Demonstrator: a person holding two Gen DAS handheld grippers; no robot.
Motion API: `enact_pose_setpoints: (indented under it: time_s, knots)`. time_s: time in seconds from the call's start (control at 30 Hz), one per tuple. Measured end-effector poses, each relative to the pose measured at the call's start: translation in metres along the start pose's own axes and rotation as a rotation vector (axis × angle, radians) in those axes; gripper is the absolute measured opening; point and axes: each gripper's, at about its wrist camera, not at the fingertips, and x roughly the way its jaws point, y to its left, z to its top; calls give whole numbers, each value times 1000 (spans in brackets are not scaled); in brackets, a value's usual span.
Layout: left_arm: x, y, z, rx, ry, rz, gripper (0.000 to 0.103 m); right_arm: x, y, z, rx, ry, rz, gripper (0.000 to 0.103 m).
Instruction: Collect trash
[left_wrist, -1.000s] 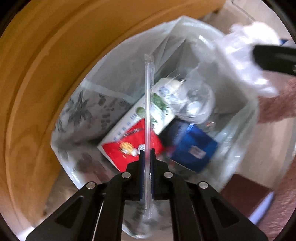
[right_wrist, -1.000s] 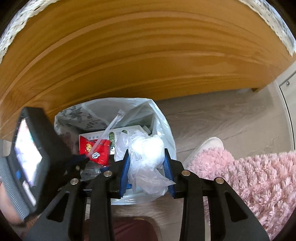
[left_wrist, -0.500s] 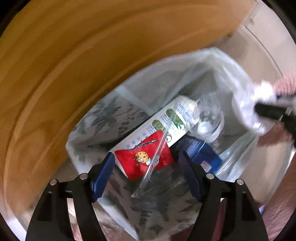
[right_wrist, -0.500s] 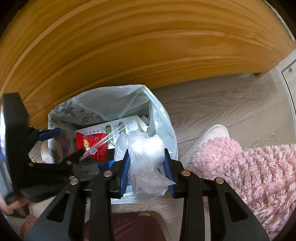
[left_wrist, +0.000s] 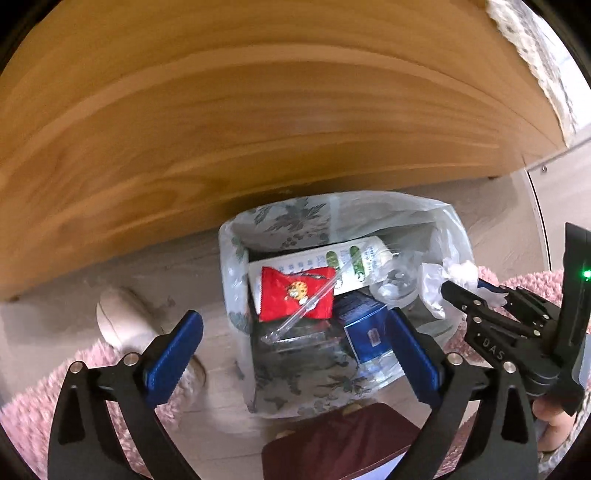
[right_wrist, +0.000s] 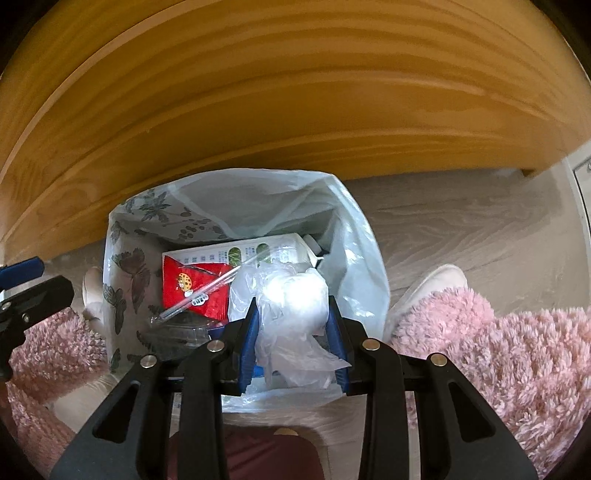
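Observation:
A bin lined with a clear plastic bag (left_wrist: 369, 206) stands on the floor below both grippers. In it lie a red snack packet (left_wrist: 291, 295), a white carton (left_wrist: 332, 258), a blue box (left_wrist: 364, 328), a clear bottle (left_wrist: 395, 280) and a straw in a clear wrapper (left_wrist: 310, 302), which rests across the packet. My left gripper (left_wrist: 293, 321) hangs above the bag, its jaws opening wide with nothing held. My right gripper (right_wrist: 292, 306) is shut on a crumpled wad of clear plastic (right_wrist: 291, 295) over the bag's (right_wrist: 258, 199) near right side. That wad hides part of the carton (right_wrist: 236, 253).
A wide wooden panel (left_wrist: 258, 129) rises just behind the bin. Pink fluffy fabric (right_wrist: 498, 350) and a pale slipper (right_wrist: 432, 284) flank the bin on the right, another slipper (left_wrist: 122, 317) on the left. A dark red object (left_wrist: 343, 443) lies at the near edge. Pale wood-look floor (right_wrist: 461, 221) extends right.
The left gripper let go of the wrapped straw, which dropped onto the red packet in the bag. It then opened wide, rose and rolled. The right gripper keeps the plastic wad, slightly lower.

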Motion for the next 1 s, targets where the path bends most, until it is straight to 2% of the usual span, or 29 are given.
enact_pose_setpoints:
  time_s: [0.17,0.3,0.37,0.4,0.47,0.53,0.63,1.0]
  knots:
    - [23,14,-2,-42,36,42,95,9,23,2,-80,-18,-9,34]
    - [34,15,-2,-49,44,52,95,11,29,4,-98,-36,-40,38]
    - [34,15,-1,-55,44,43,95,12,27,5,-90,-40,-60,57]
    - [35,14,0,-55,42,39,95,12,27,6,-90,-47,-75,73]
    - [35,12,0,-51,38,37,95,11,26,5,-98,-62,-98,77]
    - [35,11,0,-45,44,32,95,15,26,4,-102,-41,-81,85]
    - [37,9,-1,-43,52,29,95,17,24,2,-99,-21,-60,85]
    - [37,10,-1,-52,50,31,95,16,27,0,-108,-25,-74,85]
